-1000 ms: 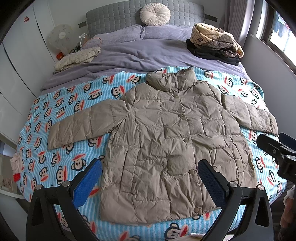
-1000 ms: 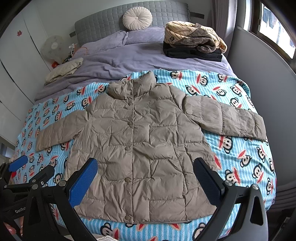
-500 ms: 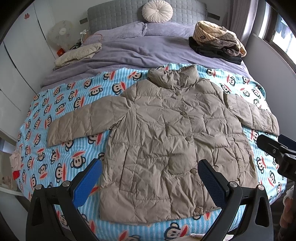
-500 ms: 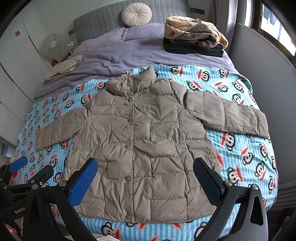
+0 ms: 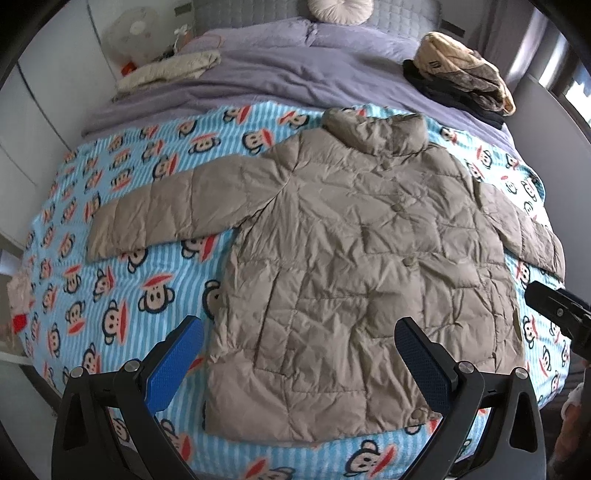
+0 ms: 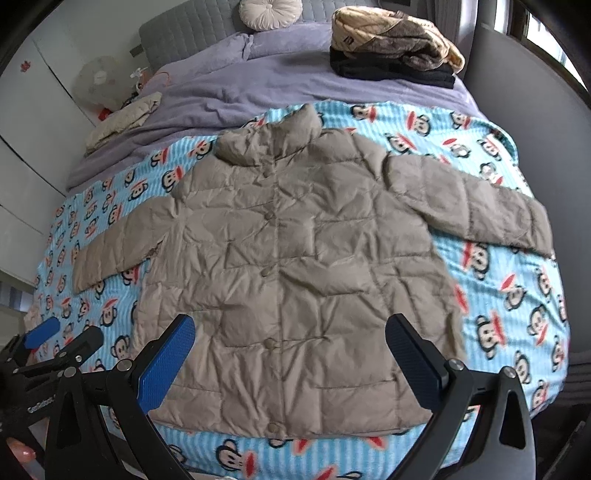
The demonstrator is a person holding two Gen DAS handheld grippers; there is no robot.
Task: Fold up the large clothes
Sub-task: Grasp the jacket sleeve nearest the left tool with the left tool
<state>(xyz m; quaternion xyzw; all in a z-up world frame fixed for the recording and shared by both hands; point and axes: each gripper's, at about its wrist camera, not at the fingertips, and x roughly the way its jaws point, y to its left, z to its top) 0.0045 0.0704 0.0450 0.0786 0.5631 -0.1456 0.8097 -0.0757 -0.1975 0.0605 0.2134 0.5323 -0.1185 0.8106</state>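
A beige quilted jacket (image 5: 351, 266) (image 6: 295, 266) lies flat and buttoned on a blue monkey-print blanket (image 5: 122, 295) (image 6: 509, 295), collar toward the headboard, both sleeves spread out sideways. My left gripper (image 5: 297, 347) is open, hovering above the jacket's lower hem area with nothing between its blue pads. My right gripper (image 6: 288, 343) is open too, above the hem near the lowest buttons, holding nothing. The right gripper's tip (image 5: 557, 314) shows at the right edge of the left wrist view. The left gripper's tip (image 6: 55, 339) appears at the lower left of the right wrist view.
A purple duvet (image 5: 295, 70) covers the bed's far half. A stack of folded clothes (image 6: 395, 48) lies at the far right, a cream garment (image 5: 170, 70) at the far left. A round cushion (image 6: 269, 13) leans on the grey headboard. A fan (image 6: 98, 81) stands left; a wall runs along the right.
Both grippers have moved forward and lower toward the bed, so the jacket looms larger. The jacket has not moved and both grippers stay open.
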